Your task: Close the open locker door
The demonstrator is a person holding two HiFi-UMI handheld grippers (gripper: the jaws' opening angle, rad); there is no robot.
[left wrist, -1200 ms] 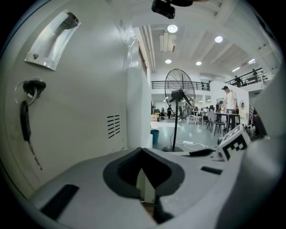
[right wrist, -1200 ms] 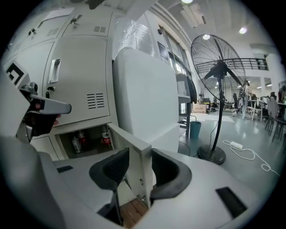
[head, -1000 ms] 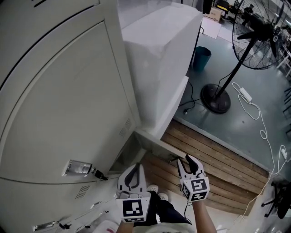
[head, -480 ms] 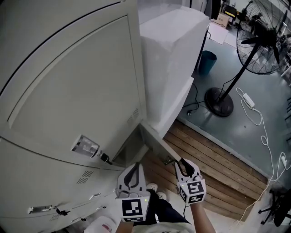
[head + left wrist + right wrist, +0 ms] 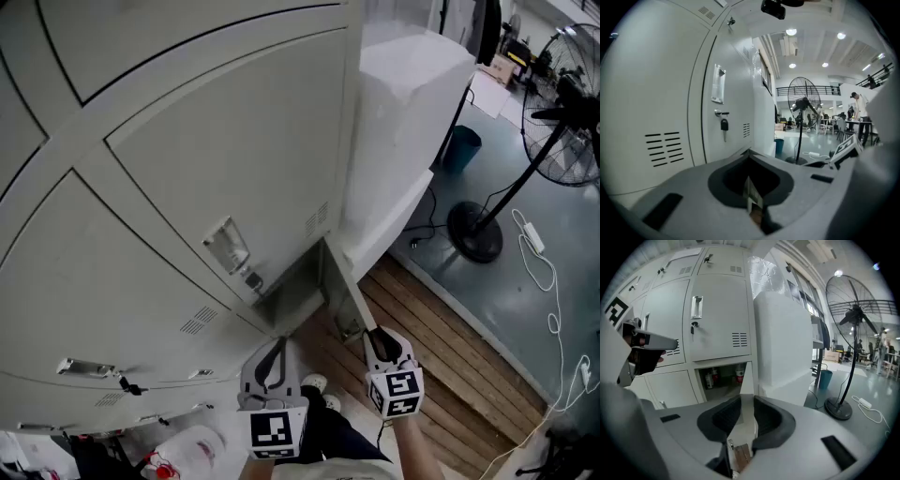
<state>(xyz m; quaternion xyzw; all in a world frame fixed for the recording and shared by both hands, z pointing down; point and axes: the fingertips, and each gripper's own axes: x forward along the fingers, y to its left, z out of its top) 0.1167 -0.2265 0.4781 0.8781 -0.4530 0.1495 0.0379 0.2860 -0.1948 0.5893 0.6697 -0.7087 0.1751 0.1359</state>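
My right gripper [image 5: 373,336] has just been closing its jaws on the free edge of the open pale grey metal locker door [image 5: 746,373]. The pads seem to press it from both sides. The door stands out from a low compartment at the right end of the grey locker bank [image 5: 187,187]. My left gripper [image 5: 751,157] hovers just left of the door, its jaws pressed together and empty.

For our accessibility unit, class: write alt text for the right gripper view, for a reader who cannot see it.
The right gripper, whose jaws have just been closing, pinches the edge of the open locker door, seen edge-on. Behind it are bottles in the open compartment, white lockers, and a floor fan at right.
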